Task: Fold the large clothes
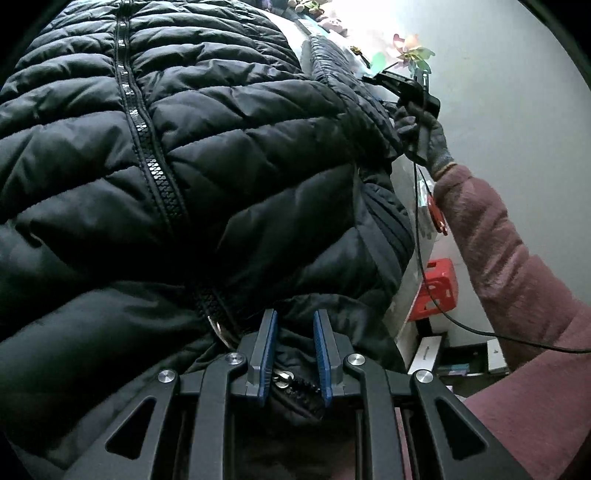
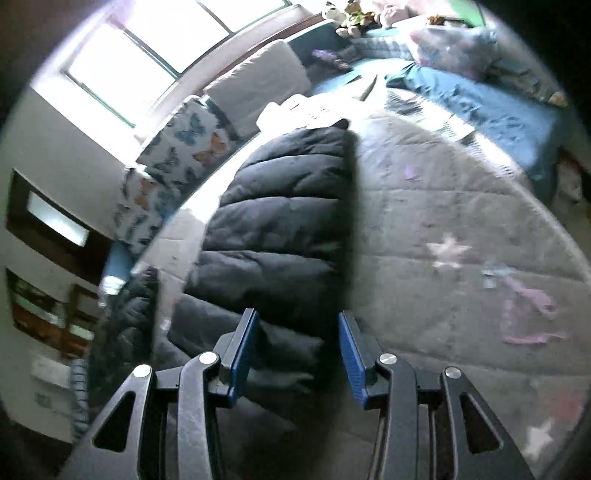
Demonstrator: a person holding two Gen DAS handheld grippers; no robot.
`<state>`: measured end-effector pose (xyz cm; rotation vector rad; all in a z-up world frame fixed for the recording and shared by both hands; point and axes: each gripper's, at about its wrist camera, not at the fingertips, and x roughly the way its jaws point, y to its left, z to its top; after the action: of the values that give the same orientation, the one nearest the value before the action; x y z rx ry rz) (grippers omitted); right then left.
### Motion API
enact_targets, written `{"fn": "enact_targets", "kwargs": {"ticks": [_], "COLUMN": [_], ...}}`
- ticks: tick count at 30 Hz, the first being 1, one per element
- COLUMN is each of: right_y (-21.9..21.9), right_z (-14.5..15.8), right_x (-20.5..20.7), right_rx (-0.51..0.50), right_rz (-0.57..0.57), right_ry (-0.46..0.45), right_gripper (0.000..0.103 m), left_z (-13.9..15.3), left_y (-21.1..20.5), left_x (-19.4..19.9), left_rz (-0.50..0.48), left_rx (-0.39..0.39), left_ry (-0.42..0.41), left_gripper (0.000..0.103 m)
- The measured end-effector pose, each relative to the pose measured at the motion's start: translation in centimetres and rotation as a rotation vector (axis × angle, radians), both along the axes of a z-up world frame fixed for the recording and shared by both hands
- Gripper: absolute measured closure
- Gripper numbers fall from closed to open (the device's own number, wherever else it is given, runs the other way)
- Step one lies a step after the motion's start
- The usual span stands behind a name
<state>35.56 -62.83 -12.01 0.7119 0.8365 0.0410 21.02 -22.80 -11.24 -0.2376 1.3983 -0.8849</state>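
A black quilted puffer jacket [image 1: 207,155] fills the left wrist view, its zipper [image 1: 147,147] running up the middle. My left gripper [image 1: 295,317] is shut on the jacket's edge by the zipper end, with dark fabric bunched between the blue pads. At the right of that view, a gloved hand [image 1: 424,136] holds the other gripper beside the jacket's sleeve. In the right wrist view, my right gripper [image 2: 298,315] stands open above a folded part of the jacket [image 2: 280,221]. That part lies on a grey quilt [image 2: 443,221]. Nothing is pressed between the pads.
A mauve sleeve [image 1: 498,258] and a black cable [image 1: 421,229] cross the right side. A red plastic stool [image 1: 437,288] stands on the floor below. Butterfly-print pillows [image 2: 184,147], blue bedding [image 2: 480,107] and stuffed toys [image 2: 354,14] lie beyond the quilt, under a window [image 2: 147,48].
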Motion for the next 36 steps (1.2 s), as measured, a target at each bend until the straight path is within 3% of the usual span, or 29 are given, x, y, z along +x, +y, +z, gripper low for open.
{"fn": "enact_targets", "kwargs": {"ticks": [3, 5, 7, 11, 14, 19, 25, 31, 36], "right_y": [-0.1, 0.0, -0.2, 0.4, 2.4, 8.8, 19.4, 30.4, 39.9], "right_z": [-0.1, -0.1, 0.4, 4.0, 8.5, 16.8, 22.8, 22.7, 18.1], "right_x": [0.1, 0.2, -0.1, -1.1, -1.9, -4.5, -8.9, -13.9, -19.1], "right_rx": [0.031, 0.045, 0.059, 0.038, -0.018, -0.131, -0.262, -0.384, -0.487], "right_rz": [-0.011, -0.017, -0.052, -0.047, -0.003, 0.120, 0.327, 0.561, 0.804], "right_ry": [-0.035, -0.029, -0.046, -0.122, -0.194, -0.325, -0.450, -0.482, -0.451], "right_gripper": [0.057, 0.085, 0.090, 0.093, 0.093, 0.093, 0.093, 0.093, 0.093], "left_z": [-0.1, -0.1, -0.2, 0.0, 0.4, 2.4, 5.9, 7.0, 6.4], "left_y": [0.4, 1.0, 1.0, 1.0, 0.9, 2.0, 8.4, 15.9, 20.5], "left_x": [0.1, 0.1, 0.1, 0.0, -0.4, -1.3, -2.4, -3.5, -5.0], "left_rz": [-0.001, 0.001, 0.000, -0.002, 0.004, 0.031, 0.182, 0.368, 0.473], "left_rx": [-0.010, -0.014, -0.014, -0.012, -0.006, -0.010, -0.052, -0.057, -0.092], "left_ry": [0.011, 0.013, 0.009, -0.003, -0.018, -0.062, -0.147, -0.182, -0.174], "left_gripper": [0.081, 0.081, 0.081, 0.081, 0.080, 0.080, 0.080, 0.080, 0.080]}}
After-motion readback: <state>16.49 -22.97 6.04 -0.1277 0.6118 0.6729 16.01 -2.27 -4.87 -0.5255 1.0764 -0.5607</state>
